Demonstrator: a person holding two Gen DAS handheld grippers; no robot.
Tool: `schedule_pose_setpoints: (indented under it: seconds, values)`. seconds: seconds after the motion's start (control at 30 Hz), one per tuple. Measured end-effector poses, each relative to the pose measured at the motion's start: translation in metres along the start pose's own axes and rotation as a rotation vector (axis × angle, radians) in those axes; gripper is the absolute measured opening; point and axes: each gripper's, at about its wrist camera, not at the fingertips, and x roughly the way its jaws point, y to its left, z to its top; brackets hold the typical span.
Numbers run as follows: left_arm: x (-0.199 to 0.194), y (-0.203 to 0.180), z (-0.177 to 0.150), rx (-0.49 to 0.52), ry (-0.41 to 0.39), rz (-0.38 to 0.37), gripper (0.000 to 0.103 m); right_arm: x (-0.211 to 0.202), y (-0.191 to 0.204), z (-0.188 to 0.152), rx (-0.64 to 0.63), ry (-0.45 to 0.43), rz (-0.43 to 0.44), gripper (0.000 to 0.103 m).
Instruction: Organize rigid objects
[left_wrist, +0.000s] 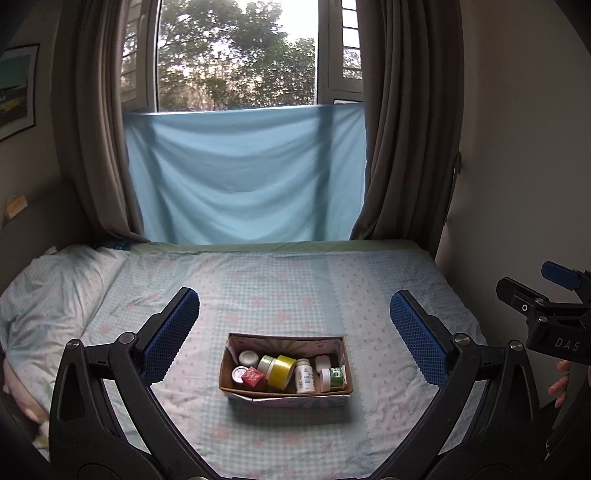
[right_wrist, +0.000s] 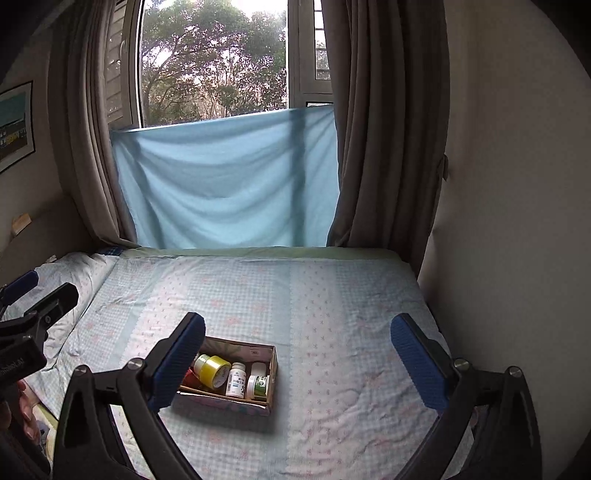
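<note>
With both the left tool (left_wrist: 294, 325) and right tool (right_wrist: 297, 349) spread wide and empty, pressing into the crowded box (left_wrist: 284, 397) could tip it on the soft bed (left_wrist: 295, 280).

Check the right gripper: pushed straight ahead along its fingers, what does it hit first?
Likely bare bedsheet. The open right gripper points just right of the cardboard box, which sits by its left finger; depth is uncertain.

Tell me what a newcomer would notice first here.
Likely the cardboard box of small containers sitting alone mid-bed, a yellow tape roll and white pill bottle standing out inside. Then the left gripper and right gripper, both wide open and empty, above the checked bedsheet.
</note>
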Motion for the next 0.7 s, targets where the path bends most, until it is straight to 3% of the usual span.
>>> schedule_pose_setpoints:
  seconds: [0.7]
  values:
    - [-0.008,-0.017,-0.004,0.021,-0.022,0.014,0.103,-0.010,-0.018,-0.002,0.023,-0.031,0.010,0.100]
